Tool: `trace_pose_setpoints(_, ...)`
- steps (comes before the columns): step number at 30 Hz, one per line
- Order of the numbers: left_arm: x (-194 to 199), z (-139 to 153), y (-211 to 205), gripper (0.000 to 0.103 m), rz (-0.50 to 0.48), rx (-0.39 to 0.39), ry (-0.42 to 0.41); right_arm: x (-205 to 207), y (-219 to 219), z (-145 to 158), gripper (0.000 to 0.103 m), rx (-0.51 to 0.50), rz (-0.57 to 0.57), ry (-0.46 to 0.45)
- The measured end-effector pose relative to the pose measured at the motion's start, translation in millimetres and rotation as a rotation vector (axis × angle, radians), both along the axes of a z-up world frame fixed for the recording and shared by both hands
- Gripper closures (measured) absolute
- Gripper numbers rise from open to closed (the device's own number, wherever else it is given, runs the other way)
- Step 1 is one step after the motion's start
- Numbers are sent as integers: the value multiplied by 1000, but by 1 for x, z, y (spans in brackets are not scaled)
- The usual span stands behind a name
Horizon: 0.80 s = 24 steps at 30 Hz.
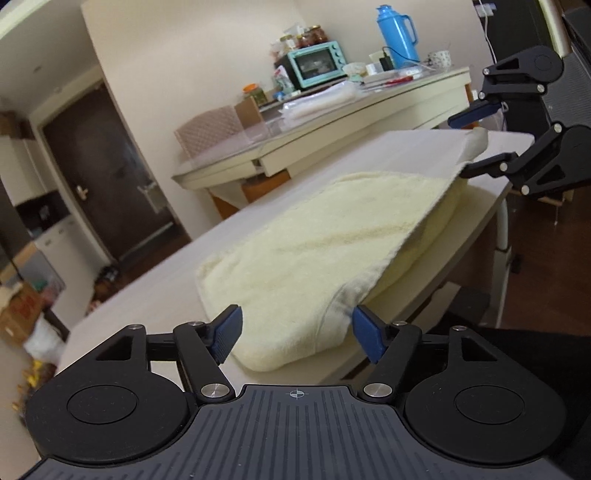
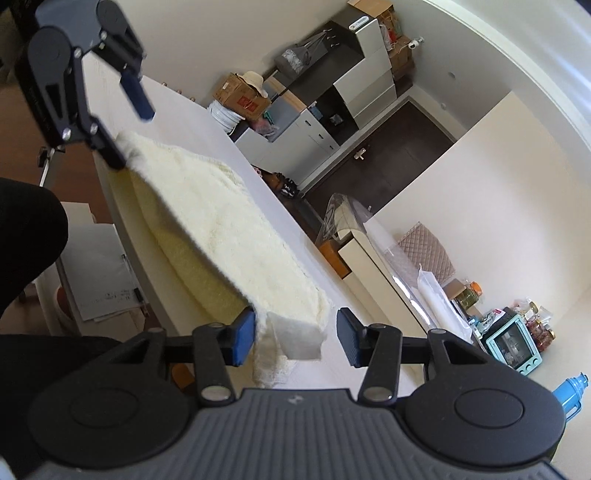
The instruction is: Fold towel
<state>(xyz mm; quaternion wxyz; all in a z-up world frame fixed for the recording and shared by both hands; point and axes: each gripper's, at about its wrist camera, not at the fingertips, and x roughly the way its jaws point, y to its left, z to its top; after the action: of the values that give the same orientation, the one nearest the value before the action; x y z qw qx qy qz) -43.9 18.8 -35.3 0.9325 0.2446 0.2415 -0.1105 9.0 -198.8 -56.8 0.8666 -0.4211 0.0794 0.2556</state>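
Note:
A pale yellow towel point(image 1: 306, 251) lies folded on the white table point(image 1: 129, 302), its top layer raised along the near edge. My left gripper point(image 1: 298, 336) stands open around the towel's near corner, and its blue pads do not squeeze the cloth. In the right wrist view the towel point(image 2: 207, 206) runs away from my right gripper point(image 2: 295, 340). That gripper is open: the corner rests against one pad point(image 2: 242, 339), with a gap to the other. Each gripper shows in the other's view, the right gripper point(image 1: 460, 146) and the left gripper point(image 2: 127, 127), each at a raised corner.
A cream desk point(image 1: 369, 122) behind the table carries a teal toaster oven point(image 1: 317, 62), a blue thermos point(image 1: 395, 33) and clutter. A dark door point(image 1: 110, 177) and boxes point(image 1: 18, 310) are at the left. The person's dark clothing point(image 2: 26, 229) and papers point(image 2: 99, 273) are beside the table's near edge.

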Motion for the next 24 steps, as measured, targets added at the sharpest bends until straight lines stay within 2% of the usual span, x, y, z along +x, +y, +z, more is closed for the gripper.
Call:
trace_pose_setpoints(4, -8, -4, -3, 31, -20, 37, 16, 5, -2, 5, 53, 45, -19, 6)
trace_pose_setpoints(7, -5, -9, -7, 30, 19, 65, -13, 9, -5, 12, 53, 92, -28, 18)
trace_pose_setpoints(11, 7, -6, -2, 30, 85, -4, -23, 11, -4, 12, 53, 84, -25, 25)
trace_pose_setpoints(15, 16, 0, -2, 30, 111, -36, -44, 9, -4, 8, 53, 76, -25, 38)
trace_pose_setpoints(18, 23, -1, -6, 30, 81, -14, -29, 8, -3, 7, 53, 79, -23, 47)
trace_pose_setpoints(21, 17, -3, -6, 30, 45, 59, -7, 8, -3, 6, 53, 73, -24, 51)
trace_pose_setpoints(24, 9, -3, 3, 30, 28, 89, 27, 7, -5, 5, 53, 72, -25, 55)
